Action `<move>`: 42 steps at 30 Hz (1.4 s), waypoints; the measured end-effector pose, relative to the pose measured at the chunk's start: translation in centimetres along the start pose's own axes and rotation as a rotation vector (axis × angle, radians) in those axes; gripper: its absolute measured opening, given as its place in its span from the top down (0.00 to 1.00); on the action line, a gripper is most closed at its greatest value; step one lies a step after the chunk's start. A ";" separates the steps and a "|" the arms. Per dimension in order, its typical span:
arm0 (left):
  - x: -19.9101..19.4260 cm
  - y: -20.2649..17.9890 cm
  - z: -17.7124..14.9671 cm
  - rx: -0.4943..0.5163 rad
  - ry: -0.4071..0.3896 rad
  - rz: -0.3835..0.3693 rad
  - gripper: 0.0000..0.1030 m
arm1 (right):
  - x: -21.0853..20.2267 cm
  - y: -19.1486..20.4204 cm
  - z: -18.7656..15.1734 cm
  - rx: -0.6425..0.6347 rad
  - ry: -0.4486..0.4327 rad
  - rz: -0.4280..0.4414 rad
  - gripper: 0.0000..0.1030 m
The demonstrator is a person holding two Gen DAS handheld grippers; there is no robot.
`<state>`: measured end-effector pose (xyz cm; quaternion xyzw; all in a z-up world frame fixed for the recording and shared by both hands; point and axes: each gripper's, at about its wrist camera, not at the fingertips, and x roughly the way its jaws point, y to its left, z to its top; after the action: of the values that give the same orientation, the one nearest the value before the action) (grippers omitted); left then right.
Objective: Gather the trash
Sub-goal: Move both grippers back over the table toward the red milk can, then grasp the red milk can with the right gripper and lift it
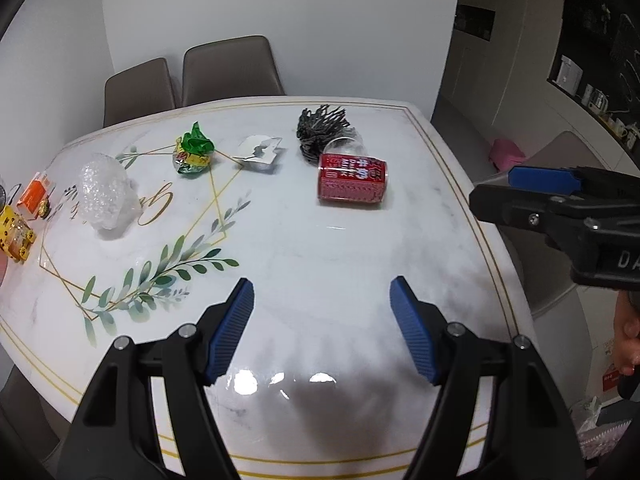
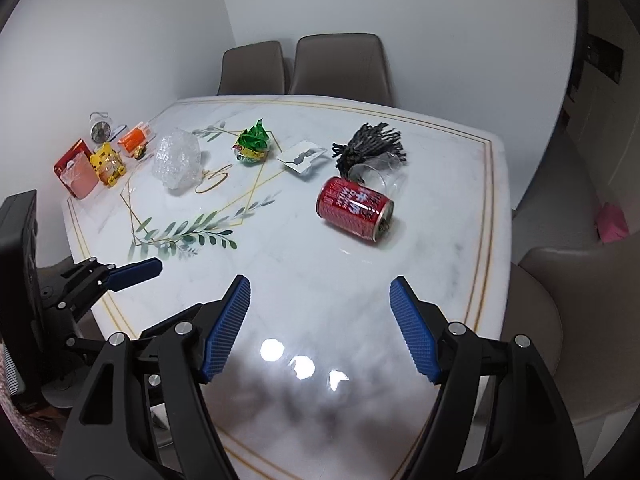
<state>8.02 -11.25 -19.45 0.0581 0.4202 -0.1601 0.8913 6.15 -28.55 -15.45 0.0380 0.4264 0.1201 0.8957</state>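
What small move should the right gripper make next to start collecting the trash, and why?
Probably reach the right gripper forward toward the red can. Its jaws are open and empty, the can lies on its side on the table, it is the nearest piece of trash, and the marble between them is bare.

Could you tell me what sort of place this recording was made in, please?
Most likely a home dining room: a white marble-look table with gold trim and a leaf print, taupe upholstered chairs at its far side, and a cluttered shelf or counter beyond.
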 end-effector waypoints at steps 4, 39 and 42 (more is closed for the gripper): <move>1.3 1.1 1.5 -0.036 -0.002 0.027 0.31 | 2.1 -0.2 2.4 -0.020 -0.006 0.028 0.32; 17.8 11.7 11.6 0.221 0.039 -0.172 0.31 | 18.3 -0.6 7.2 0.345 0.041 -0.381 0.29; 18.6 12.0 11.8 0.225 0.045 -0.180 0.31 | 19.0 -0.4 7.5 0.332 0.030 -0.419 0.25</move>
<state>31.75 -7.14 -26.50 0.1232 0.4230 -0.2842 0.8516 23.57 -23.94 -25.08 0.0933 0.4520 -0.1388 0.8762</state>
